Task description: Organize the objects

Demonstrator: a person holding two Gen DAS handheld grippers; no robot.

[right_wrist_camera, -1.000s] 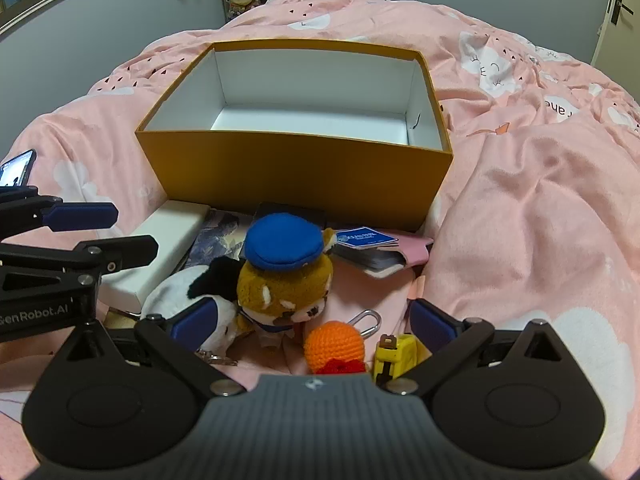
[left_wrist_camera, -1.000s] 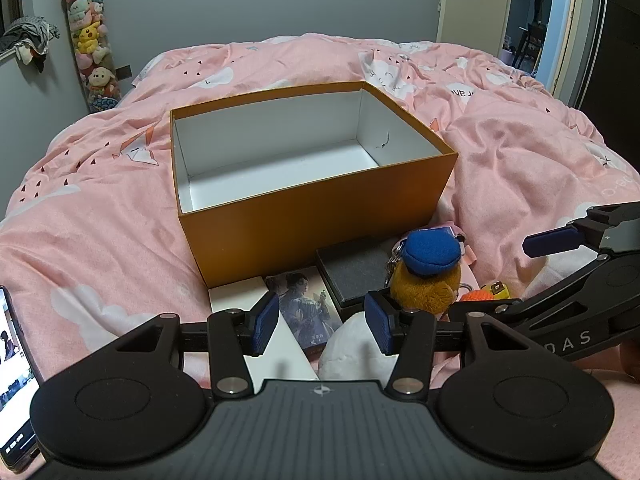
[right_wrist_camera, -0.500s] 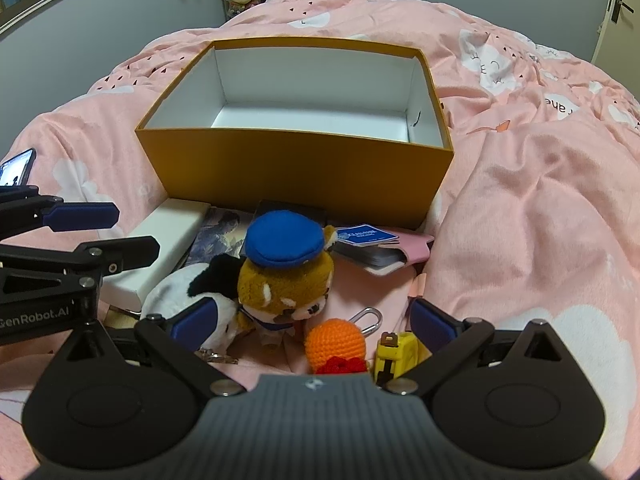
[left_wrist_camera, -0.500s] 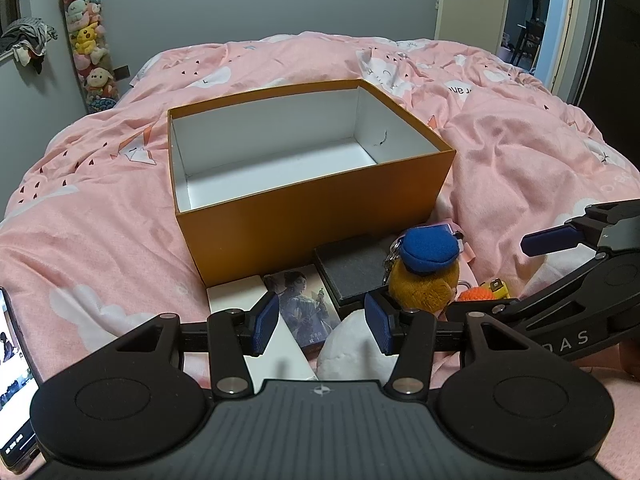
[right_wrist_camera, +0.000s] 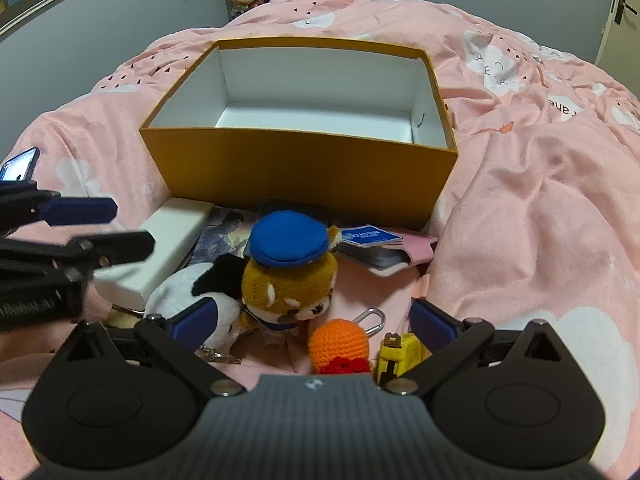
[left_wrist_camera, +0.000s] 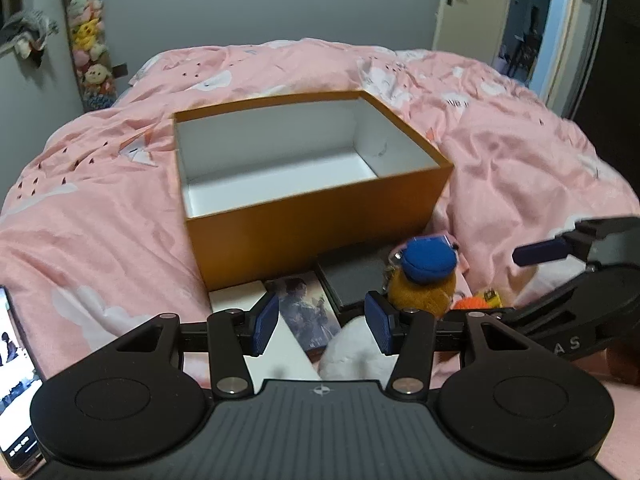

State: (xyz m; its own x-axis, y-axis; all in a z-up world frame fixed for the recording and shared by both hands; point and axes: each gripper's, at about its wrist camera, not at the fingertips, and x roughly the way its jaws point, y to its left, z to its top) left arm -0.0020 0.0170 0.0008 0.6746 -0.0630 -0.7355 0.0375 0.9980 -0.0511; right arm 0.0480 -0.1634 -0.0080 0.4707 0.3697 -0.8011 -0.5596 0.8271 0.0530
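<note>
Nothing packed yet: orange box [right_wrist_camera: 300,168] sits empty on the bed [right_wrist_camera: 540,220], clutter piled before its near wall. Our left gripper [left_wrist_camera: 322,326] and right gripper [right_wrist_camera: 312,316] hover, jaws apart, holding nothing. Next, probably: clamp the capped plush [right_wrist_camera: 290,276], lift clear over the rim.

Orange box [right_wrist_camera: 300,172]: matt card outside, smooth white paper lining inside. Pink bedspread [right_wrist_camera: 540,208]: soft cloth, creased, printed. Brown plush toy [right_wrist_camera: 292,284]: fuzzy fabric; its blue cap [right_wrist_camera: 288,238] smooth felt-like cloth. White plush [right_wrist_camera: 180,292]: fluffy pile. Orange ball [right_wrist_camera: 338,344]: crocheted yarn, knobbly. Clip [right_wrist_camera: 374,320] beside it: shiny metal. White carton [right_wrist_camera: 168,236]: smooth matt card. Picture card [left_wrist_camera: 308,312]: glossy print. Black pad [left_wrist_camera: 352,276]: matt, fine-grained. Phone [left_wrist_camera: 14,376]: glossy screen. Both grippers: matt black plastic, ribbed blue pads [left_wrist_camera: 264,328].
</note>
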